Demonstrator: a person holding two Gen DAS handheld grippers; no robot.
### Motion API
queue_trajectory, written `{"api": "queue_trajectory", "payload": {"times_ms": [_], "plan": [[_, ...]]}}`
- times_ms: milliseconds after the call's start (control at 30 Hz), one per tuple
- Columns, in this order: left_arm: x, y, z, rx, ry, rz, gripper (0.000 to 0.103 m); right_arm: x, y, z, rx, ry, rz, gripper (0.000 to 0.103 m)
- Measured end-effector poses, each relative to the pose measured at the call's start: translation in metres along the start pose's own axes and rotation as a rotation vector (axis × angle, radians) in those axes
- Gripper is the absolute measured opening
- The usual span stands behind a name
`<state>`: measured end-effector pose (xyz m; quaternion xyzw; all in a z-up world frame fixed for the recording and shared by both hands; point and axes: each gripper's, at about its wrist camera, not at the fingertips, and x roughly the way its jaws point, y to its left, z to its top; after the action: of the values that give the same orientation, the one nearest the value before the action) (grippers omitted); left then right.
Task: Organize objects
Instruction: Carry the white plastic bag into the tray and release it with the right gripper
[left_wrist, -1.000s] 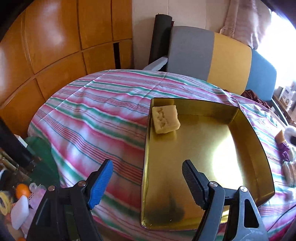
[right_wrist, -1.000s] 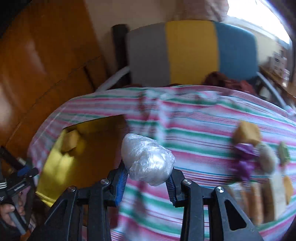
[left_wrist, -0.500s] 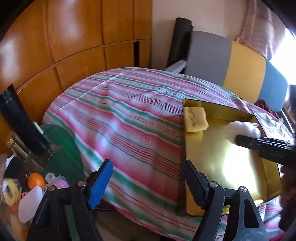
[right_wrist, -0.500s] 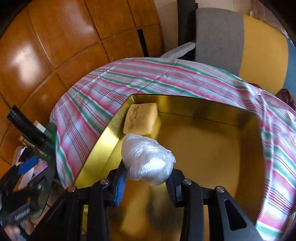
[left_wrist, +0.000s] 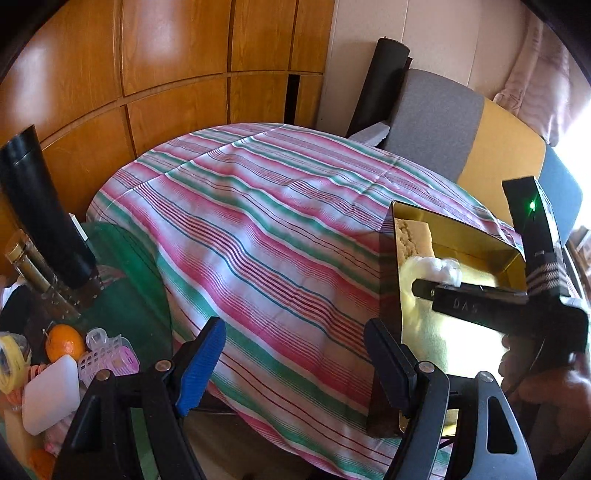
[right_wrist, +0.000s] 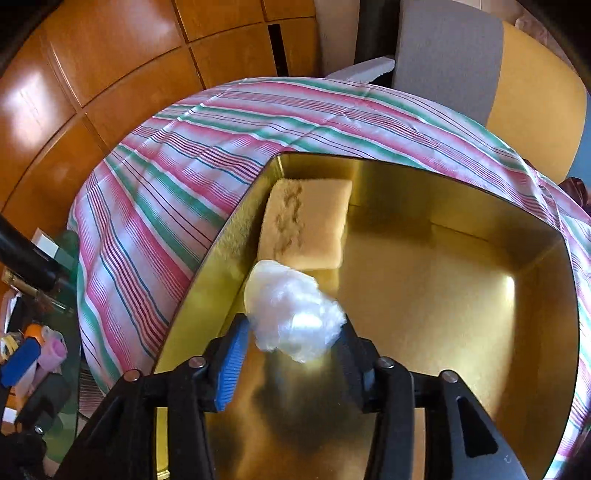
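A gold tray (right_wrist: 406, 166) lies on the striped tablecloth (left_wrist: 258, 221), and a yellow sponge (right_wrist: 306, 229) rests in its far left corner. A white plastic-wrapped ball (right_wrist: 291, 310) sits low in the tray just in front of the sponge. My right gripper (right_wrist: 293, 325) straddles the ball and its jaws are opening, the pads only just at its sides. The left wrist view shows the same tray (left_wrist: 388, 295), sponge (left_wrist: 412, 236), ball (left_wrist: 439, 267) and right gripper (left_wrist: 443, 288) from the side. My left gripper (left_wrist: 295, 328) stands open near the table's front edge, left of the tray, with nothing between its fingers.
A low side table at the left holds an orange (left_wrist: 64, 343), a white block (left_wrist: 50, 391), pink curlers (left_wrist: 107, 358) and a tall black tube (left_wrist: 40, 210). A grey, yellow and blue chair back (left_wrist: 443, 122) stands behind the table. Wooden panels line the wall.
My right gripper carried the ball from over the cloth into the tray, lowered it beside the sponge, and its jaws widened. My left gripper drifted left off the tray.
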<state>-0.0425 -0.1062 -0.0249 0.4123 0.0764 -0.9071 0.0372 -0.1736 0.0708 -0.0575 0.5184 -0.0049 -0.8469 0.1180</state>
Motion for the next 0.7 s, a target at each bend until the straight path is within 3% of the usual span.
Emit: {"api": "queue_trajectory", "payload": {"times_ms": [100, 400, 700], "plan": [[-0.003, 0.0, 0.0, 0.0, -0.013, 0.003, 0.078, -0.018, -0.001, -0.008, -0.028, -0.05, -0.02, 0.066], [-0.006, -0.006, -0.001, 0.024, -0.036, 0.017, 0.078, -0.087, 0.0, -0.033, -0.044, -0.235, -0.142, 0.067], [-0.009, -0.019, -0.006, 0.051, -0.04, 0.021, 0.078, -0.129, -0.004, -0.05, -0.046, -0.327, -0.201, 0.067]]}}
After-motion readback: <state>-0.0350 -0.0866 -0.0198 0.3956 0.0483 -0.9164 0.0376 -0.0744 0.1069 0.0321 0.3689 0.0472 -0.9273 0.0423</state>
